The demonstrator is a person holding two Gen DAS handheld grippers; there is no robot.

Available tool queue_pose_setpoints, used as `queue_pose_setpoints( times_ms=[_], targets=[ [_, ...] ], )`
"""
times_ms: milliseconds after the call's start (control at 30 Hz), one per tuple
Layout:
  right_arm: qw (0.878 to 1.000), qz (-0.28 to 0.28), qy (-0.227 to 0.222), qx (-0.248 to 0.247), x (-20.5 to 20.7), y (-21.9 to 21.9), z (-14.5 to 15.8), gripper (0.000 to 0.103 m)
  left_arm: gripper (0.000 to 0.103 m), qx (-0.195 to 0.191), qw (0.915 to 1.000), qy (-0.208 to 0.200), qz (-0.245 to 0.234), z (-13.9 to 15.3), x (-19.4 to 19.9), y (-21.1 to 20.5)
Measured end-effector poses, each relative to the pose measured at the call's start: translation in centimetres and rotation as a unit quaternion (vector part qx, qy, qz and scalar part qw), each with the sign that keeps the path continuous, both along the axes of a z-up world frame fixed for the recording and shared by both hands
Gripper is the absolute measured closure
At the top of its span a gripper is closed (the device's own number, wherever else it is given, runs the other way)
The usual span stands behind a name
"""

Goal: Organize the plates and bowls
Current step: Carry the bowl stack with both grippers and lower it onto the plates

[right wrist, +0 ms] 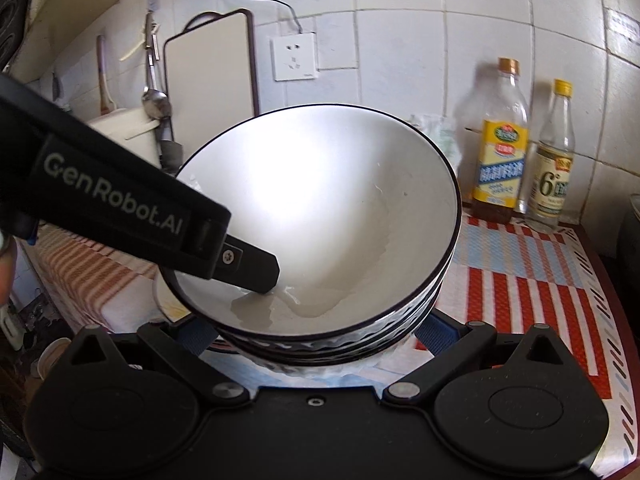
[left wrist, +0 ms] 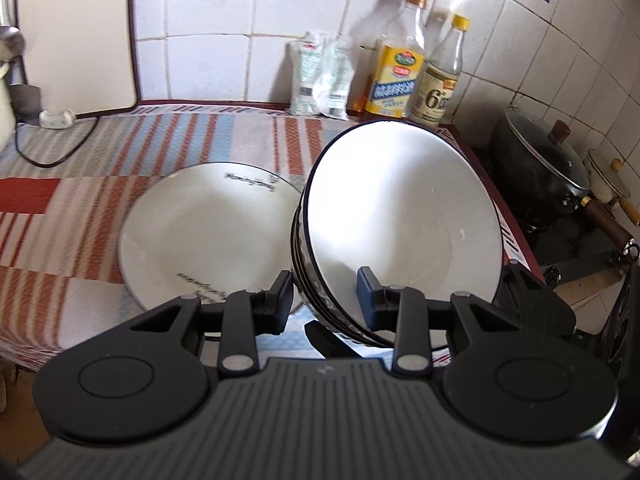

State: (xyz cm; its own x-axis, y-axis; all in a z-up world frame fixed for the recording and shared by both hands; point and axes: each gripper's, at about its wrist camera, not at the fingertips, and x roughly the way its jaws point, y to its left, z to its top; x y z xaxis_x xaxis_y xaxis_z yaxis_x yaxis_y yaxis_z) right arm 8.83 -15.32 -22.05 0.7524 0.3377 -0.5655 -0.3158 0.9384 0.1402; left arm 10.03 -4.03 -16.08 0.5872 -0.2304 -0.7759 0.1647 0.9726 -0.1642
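A stack of white bowls with black rims (left wrist: 404,216) is tilted up off the striped cloth. My left gripper (left wrist: 326,300) straddles the stack's near rim, one finger outside and one inside; whether it pinches is not clear. In the right wrist view the same bowl stack (right wrist: 340,216) fills the middle, with a little water in the top bowl. My right gripper (right wrist: 316,330) has its fingers on either side of the stack's base, mostly hidden under it. A white plate with black lettering (left wrist: 208,236) lies flat on the cloth, left of the bowls.
Two bottles (left wrist: 402,64) and a plastic bag (left wrist: 324,76) stand against the tiled wall. A black lidded pot (left wrist: 540,168) sits on the stove at right. A cutting board (right wrist: 210,72) leans on the wall at left. The striped cloth (left wrist: 80,176) covers the counter.
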Motion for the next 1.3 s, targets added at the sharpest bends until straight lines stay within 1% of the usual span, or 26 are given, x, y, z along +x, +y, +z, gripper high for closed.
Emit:
queue_pose_setpoints(
  times_ms=[300,567,700,967,1300],
  targets=[
    [1.0,0.027,-0.013,0.007,1.0,3.3,1.8,0.0,0.071,0.012,0.9996,-0.01,0.023,1.7,0.1,3.8],
    [0.999,0.046,-0.013,0.014,2.7,5.5,1.7,0.0,0.071,0.03,0.9991,-0.006,0.029,1.9,1.5,5.7],
    [0.998,0.052,-0.009,0.021,3.8,6.3,1.1,0.0,0.071,0.038,0.9987,-0.003,0.035,1.3,2.4,6.5],
    [0.997,0.069,0.004,0.02,6.3,7.6,-0.8,0.0,0.071,0.038,0.998,0.013,0.049,-0.7,4.6,8.1],
    [0.997,0.067,0.031,0.013,8.2,7.9,-2.8,0.0,0.071,0.041,0.9979,0.032,0.038,-3.0,6.7,8.2]
  ],
)
